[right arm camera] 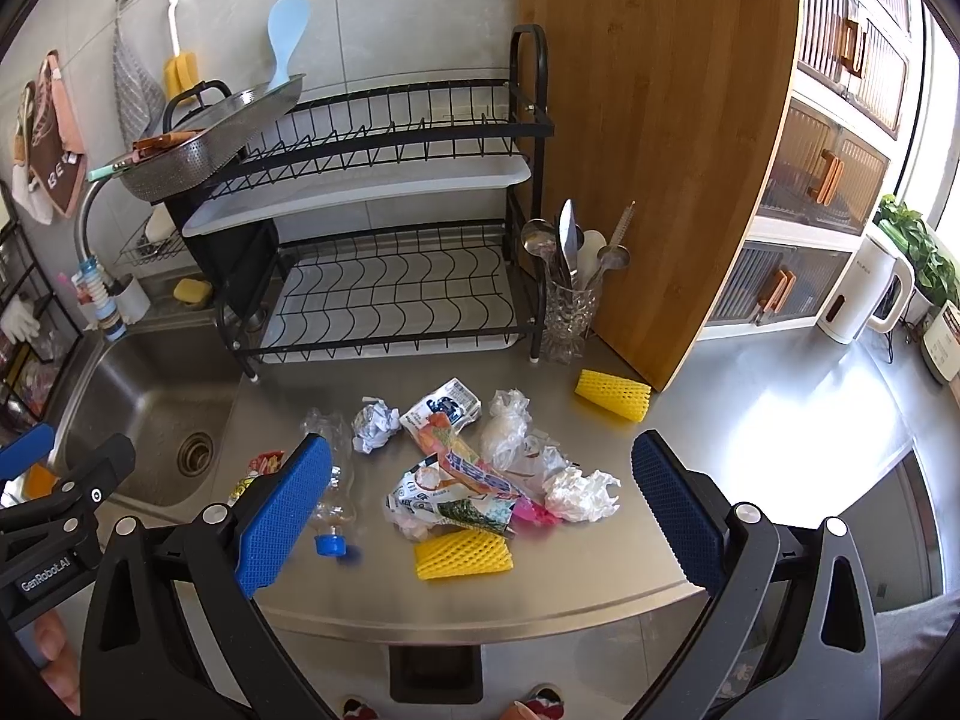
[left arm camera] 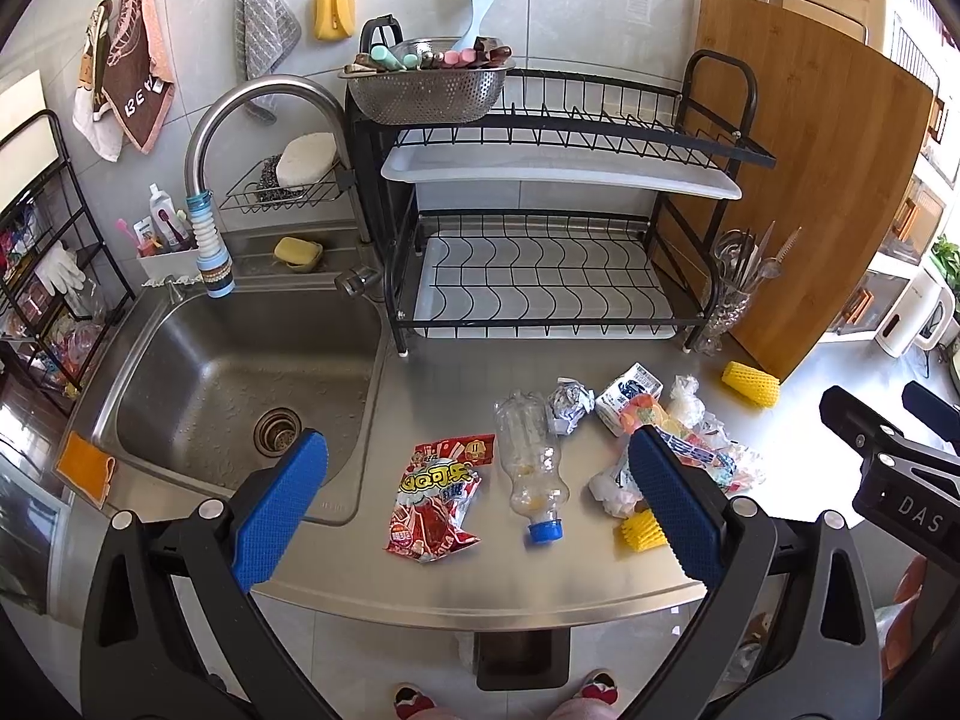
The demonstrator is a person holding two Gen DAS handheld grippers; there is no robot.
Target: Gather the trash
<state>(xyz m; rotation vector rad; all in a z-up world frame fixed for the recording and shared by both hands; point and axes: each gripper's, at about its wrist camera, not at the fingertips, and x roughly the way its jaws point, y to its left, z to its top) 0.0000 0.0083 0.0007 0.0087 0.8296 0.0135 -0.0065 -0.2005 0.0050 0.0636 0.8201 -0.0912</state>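
Both claws hang above the front edge of a steel counter (right arm camera: 750, 420) with their blue pads spread wide and nothing between them: the left gripper (left arm camera: 477, 510) fills the bottom of the left wrist view, and the right gripper (right arm camera: 480, 504) fills the bottom of the right wrist view. Neither touches the trash. In the left wrist view, a red snack wrapper (left arm camera: 435, 495) lies flat at lower centre, just right of the sink (left arm camera: 240, 372), and a crushed clear bottle (left arm camera: 531, 462) with a blue cap lies beside it, cap toward the counter's front edge. Above the bottle sits a ball of crumpled paper (left arm camera: 569, 403), with a flattened milk carton (left arm camera: 627, 399) next to it. In the right wrist view, at centre, a heap of mixed wrappers (right arm camera: 462, 486) and a clear plastic bag (right arm camera: 510, 426) lie piled together, a crumpled white tissue (right arm camera: 582, 493) touches the heap's right side, and a yellow foam net (right arm camera: 463, 552) lies against its lower edge. A second yellow foam sleeve (right arm camera: 612, 393) lies apart, to the upper right, near the foot of a wooden cutting board (right arm camera: 654, 138) leaning on the wall. A black dish rack (right arm camera: 384, 222) stands behind the trash, with a glass of cutlery (right arm camera: 567, 294) at its right. Red slippers (left arm camera: 594, 690) show at the bottom edge of the left wrist view, under the counter.
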